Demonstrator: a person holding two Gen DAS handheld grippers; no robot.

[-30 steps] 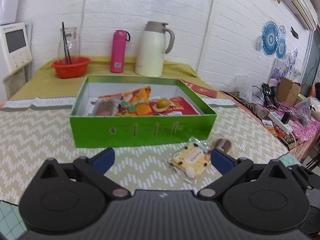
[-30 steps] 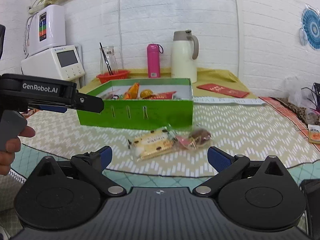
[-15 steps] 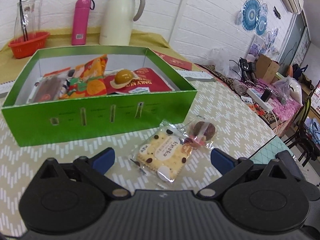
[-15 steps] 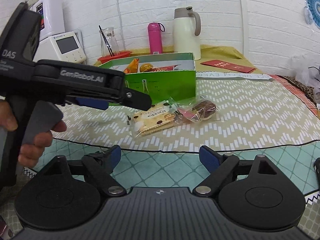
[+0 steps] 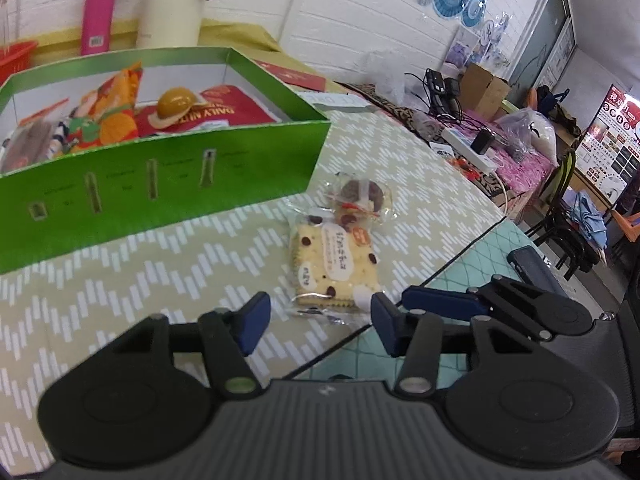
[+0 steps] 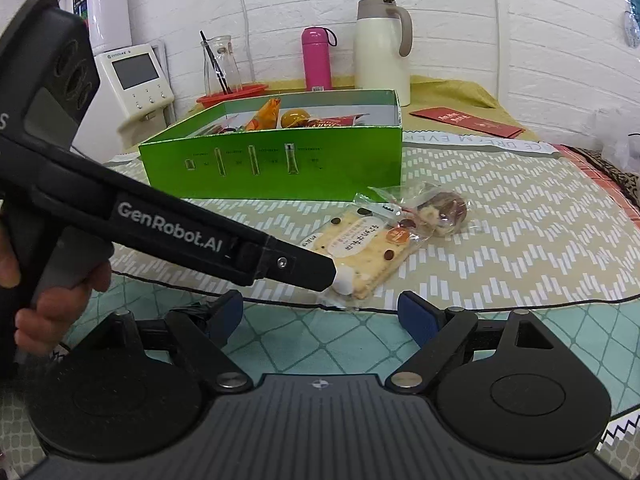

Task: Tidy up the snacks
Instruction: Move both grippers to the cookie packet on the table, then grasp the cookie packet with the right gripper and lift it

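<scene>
The left gripper hangs low over the surface, jaws spread wide, with the near end of the cracker packet lying between its blue pads but touching neither. In the right wrist view that same gripper comes in from the left edge as a long black arm, its tip just over the near corner of the packet, and a hand grips its handle at the lower left. The right gripper sits nearer the bottom of the frame over the teal-patterned part of the cloth, jaws also spread and holding nothing.

Just beyond the cracker packet, touching its far end, lies a small clear-wrapped chocolate cookie. Behind both, toward the upper left of the left wrist view, stands the open green box with several snacks already in it: an orange bag, a red packet and a round yellow sweet. Further back are a pink bottle and a cream thermos jug against the white brick wall
</scene>
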